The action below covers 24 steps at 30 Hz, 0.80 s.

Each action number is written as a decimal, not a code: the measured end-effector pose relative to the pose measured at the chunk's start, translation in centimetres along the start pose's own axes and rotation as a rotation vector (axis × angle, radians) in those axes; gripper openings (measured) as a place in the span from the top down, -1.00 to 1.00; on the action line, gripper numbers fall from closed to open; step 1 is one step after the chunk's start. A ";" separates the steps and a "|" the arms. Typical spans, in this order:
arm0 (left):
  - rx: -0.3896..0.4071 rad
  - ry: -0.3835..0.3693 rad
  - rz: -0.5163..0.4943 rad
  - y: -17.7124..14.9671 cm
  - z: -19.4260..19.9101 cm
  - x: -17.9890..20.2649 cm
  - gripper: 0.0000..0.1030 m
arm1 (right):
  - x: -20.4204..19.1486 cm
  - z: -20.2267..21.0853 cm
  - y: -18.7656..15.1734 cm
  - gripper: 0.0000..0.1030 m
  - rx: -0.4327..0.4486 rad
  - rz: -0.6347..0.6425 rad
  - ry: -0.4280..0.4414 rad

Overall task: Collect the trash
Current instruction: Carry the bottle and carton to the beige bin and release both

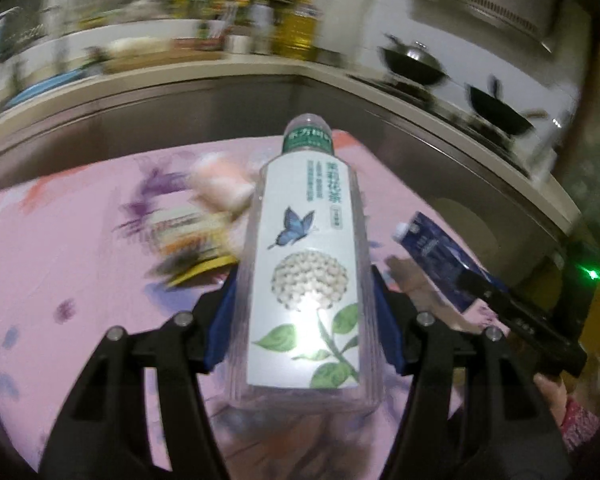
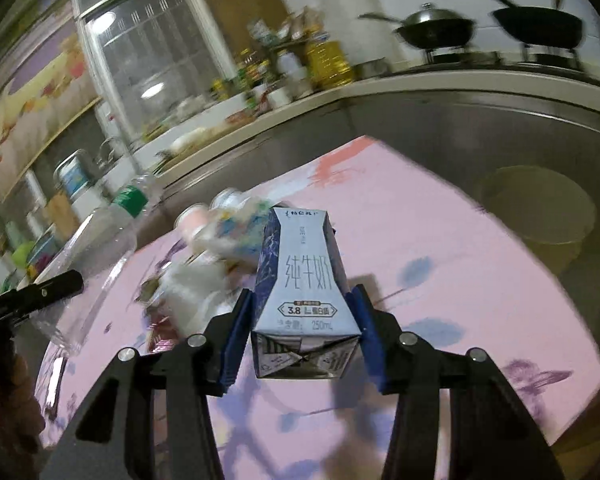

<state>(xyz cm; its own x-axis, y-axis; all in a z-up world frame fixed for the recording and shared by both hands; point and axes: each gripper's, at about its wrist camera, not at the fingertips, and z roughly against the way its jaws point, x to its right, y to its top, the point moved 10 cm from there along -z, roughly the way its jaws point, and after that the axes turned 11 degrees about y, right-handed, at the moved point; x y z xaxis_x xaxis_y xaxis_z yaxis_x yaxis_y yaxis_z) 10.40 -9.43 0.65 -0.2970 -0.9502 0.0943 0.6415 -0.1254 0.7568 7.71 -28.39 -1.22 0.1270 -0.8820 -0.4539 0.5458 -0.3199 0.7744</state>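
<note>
My left gripper (image 1: 305, 316) is shut on a clear plastic tea bottle (image 1: 306, 264) with a white label, a blue butterfly and a green cap, held above the pink floral tablecloth (image 1: 80, 280). My right gripper (image 2: 300, 320) is shut on a blue and white milk carton (image 2: 306, 280), its blue pads (image 2: 236, 336) pressed to both sides. The carton (image 1: 436, 252) and the right gripper (image 1: 512, 312) also show in the left wrist view at the right. In the right wrist view the bottle (image 2: 100, 236) is at the left. Blurred wrappers and small cups (image 2: 220, 240) lie on the cloth.
A round pale bin (image 2: 540, 216) stands on the floor right of the table. Behind runs a steel kitchen counter (image 2: 420, 92) with two black woks (image 2: 436, 28), oil bottles (image 2: 328, 60) and jars. A person's hand (image 1: 556, 396) shows at the right edge.
</note>
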 end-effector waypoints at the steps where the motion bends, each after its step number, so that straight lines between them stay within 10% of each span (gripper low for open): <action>1: -0.005 -0.032 -0.041 0.7 -0.9 2.4 -0.14 | 1.1 0.4 0.4 0.08 0.018 -0.011 -0.019; 13: -0.196 -0.300 -0.356 3.4 -14.0 25.1 -0.14 | 20.4 5.3 4.9 0.07 0.174 -0.240 -0.310; 24: -0.319 -0.248 -0.484 2.6 -23.5 34.3 -0.28 | 28.0 4.0 5.8 0.04 0.159 -0.372 -0.342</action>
<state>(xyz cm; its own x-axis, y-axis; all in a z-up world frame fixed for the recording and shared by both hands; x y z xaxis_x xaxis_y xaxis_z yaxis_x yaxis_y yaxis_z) 18.50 -49.02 -9.40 -0.7370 -0.6750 -0.0350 0.5613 -0.6400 0.5248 11.15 -56.33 -7.66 -0.3436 -0.7528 -0.5615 0.3667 -0.6580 0.6577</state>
